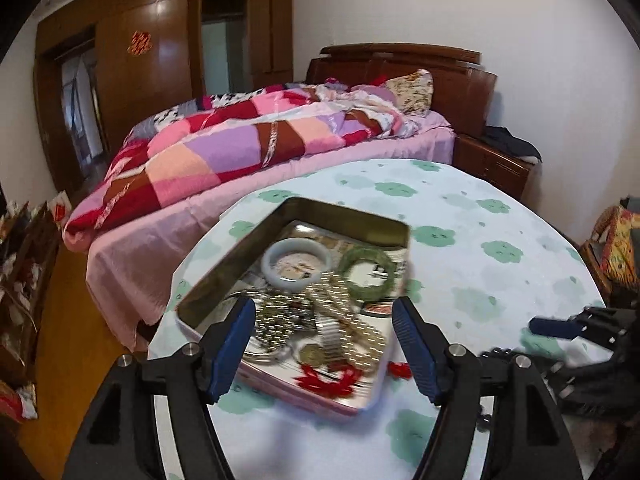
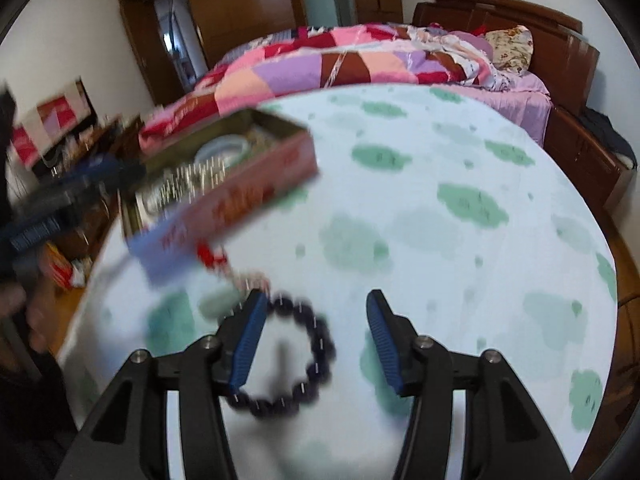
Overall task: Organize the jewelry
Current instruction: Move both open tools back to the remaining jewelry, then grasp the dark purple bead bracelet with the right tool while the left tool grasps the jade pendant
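Though tin (image 1: 352, 216) crowded, tablecloth (image 1: 500, 208) roomy.

Dark bead bracelet (image 2: 298, 360) on tablecloth (image 2: 440, 240) btwn spread right gripper (image 2: 316, 300) fingers; tin (image 2: 224, 192) upper-left.

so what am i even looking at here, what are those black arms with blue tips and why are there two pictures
Those are two hand-held grippers, one in each of a person's hands; no robot. Each carries a camera looking along its two blue-padded fingers, hence two pictures.

The left gripper hovers, open and empty, over an open tin on a round table with a green-patterned cloth. In the tin lie a pale bangle, a green bangle and a tangle of metal chains.

The right gripper is open over a dark bead bracelet lying on the cloth. The bracelet sits near the left pad, but the blur hides any contact. It doesn't look gripped.
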Available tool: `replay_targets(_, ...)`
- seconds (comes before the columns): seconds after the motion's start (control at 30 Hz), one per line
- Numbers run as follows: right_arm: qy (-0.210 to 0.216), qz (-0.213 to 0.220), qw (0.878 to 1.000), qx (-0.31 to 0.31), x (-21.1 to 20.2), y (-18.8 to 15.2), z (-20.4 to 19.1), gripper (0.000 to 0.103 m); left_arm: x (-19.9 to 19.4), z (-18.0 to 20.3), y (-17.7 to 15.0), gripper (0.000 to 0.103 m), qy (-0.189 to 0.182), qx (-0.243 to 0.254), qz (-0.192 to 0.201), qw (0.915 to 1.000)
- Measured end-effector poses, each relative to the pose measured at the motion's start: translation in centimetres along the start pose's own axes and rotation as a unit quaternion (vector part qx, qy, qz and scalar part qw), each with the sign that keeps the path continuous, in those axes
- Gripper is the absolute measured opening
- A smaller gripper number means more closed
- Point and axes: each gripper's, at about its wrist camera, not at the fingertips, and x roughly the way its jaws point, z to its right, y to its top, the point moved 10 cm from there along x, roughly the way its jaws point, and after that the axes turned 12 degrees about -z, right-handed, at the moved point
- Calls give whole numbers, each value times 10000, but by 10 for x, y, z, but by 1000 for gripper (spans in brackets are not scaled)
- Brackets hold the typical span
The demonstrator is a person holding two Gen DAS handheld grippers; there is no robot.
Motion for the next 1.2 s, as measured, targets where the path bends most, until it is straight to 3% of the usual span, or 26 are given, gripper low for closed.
replay_targets(0.03, -39, -71, 9999, -60, 4, -6, -2, 55, -1, 8, -2, 71, -62, 77, -4, 10000)
replay_targets(0.1, -116, -180, 9996, -161, 11, -16, -3, 45, -1, 19, -6, 71, -115, 214, -35, 9997)
replay_targets(0.13, -224, -274, 9990, -261, 16, -20, -4, 25, -1, 24, -8, 71, -115, 266, -46, 9996)
replay_targets(0.17, -459, -202, 9981, -346, 14, -20, -1, 17, -1, 29, -10, 71, -123, 318, -69, 9994)
replay_targets(0.27, -519, -184, 9979, -330, 11, -26, 10, 16, 0, 36, -15, 71, -125, 368, -124, 9992)
replay_targets(0.37, -888, -82, 9959, -178, 5, -29, 34, 16, -1, 49, -20, 71, -180, 463, -158, 9986)
replay_targets(0.5, -831, -27, 9964, 156, -2, -34, 57, 16, 0, 71, -30, 71, -276, 713, -243, 9968)
replay_targets(0.57, -774, 0, 9967, 229, -3, -34, 60, 16, 5, 82, -36, 57, -376, 862, -345, 9950)
replay_targets(0.67, -743, 67, 9969, 260, -3, -33, 59, 17, 17, 91, -44, 46, -430, 951, -573, 9929)
replay_targets(1.13, -738, 138, 9969, 250, -4, -33, 58, 17, 54, 104, -65, 41, -751, 948, -1307, 9840)
replay_targets(1.2, -735, 138, 9969, 244, -4, -32, 58, 17, 55, 103, -64, 35, -798, 921, -1303, 9840)
